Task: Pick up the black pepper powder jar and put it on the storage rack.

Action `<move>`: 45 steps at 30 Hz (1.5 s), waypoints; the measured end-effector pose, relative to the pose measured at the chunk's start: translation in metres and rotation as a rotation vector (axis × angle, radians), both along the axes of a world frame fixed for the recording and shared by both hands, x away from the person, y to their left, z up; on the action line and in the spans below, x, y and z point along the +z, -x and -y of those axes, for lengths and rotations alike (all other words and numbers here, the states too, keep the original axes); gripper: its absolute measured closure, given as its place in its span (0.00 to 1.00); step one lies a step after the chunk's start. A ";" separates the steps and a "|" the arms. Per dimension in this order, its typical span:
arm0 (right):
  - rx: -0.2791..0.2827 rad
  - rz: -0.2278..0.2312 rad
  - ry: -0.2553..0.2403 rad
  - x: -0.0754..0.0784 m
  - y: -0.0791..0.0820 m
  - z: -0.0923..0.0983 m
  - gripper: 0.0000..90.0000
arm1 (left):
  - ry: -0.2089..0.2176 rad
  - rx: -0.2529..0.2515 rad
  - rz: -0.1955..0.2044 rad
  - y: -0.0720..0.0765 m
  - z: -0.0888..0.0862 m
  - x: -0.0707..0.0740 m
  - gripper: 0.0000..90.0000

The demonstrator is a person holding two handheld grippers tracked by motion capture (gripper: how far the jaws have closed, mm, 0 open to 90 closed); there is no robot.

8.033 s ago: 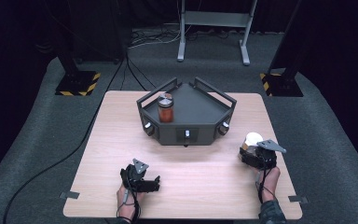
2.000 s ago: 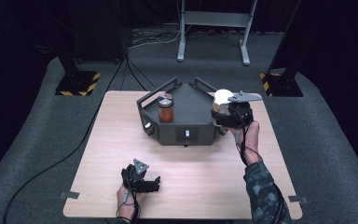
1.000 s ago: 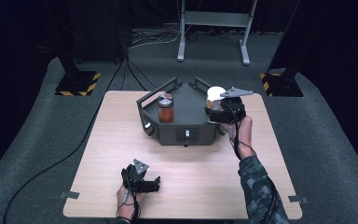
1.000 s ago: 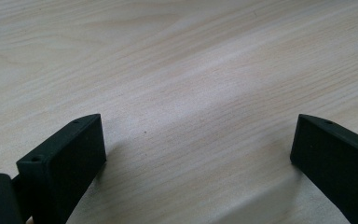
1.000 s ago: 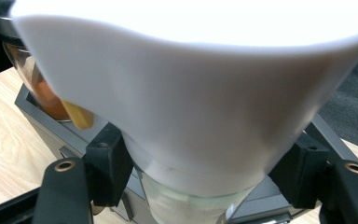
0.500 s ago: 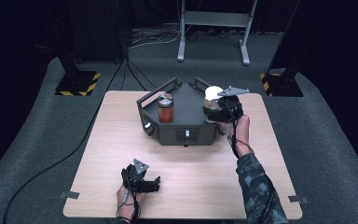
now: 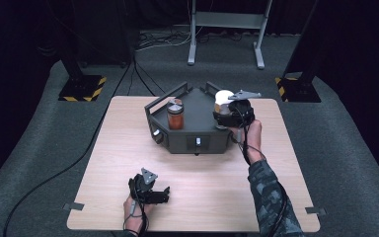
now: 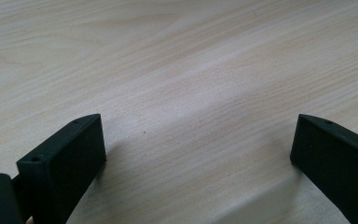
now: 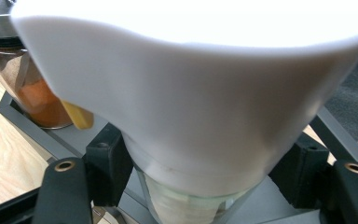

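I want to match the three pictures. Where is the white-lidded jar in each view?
High view: the white-lidded jar sits right of centre, over the black tray.
Left gripper view: not in it.
Right gripper view: the jar is central, between the jaws.
Shared landmark: the orange jar.

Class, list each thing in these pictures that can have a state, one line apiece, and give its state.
White-lidded jar: lidded, upright, gripped over the tray.
Orange-filled jar: lidded, upright on the tray.
Black tray: flat on the table.
Right tongs: shut on the white-lidded jar.
Left tongs: open, nothing between them, near the table.
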State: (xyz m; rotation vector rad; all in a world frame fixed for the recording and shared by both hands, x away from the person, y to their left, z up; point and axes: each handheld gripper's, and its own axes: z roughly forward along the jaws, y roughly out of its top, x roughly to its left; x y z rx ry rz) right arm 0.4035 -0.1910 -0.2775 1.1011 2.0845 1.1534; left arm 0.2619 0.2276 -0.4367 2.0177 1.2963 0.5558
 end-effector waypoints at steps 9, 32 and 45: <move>-0.003 -0.009 -0.001 -0.002 -0.005 -0.003 0.33 | -0.002 0.000 0.001 0.000 0.000 0.000 0.03; -0.005 -0.050 -0.009 -0.011 -0.018 -0.005 0.33 | 0.000 -0.001 0.000 0.000 0.000 0.000 0.03; 0.001 -0.058 -0.033 -0.013 -0.020 0.000 0.33 | -0.001 -0.001 0.001 0.000 0.000 0.000 0.03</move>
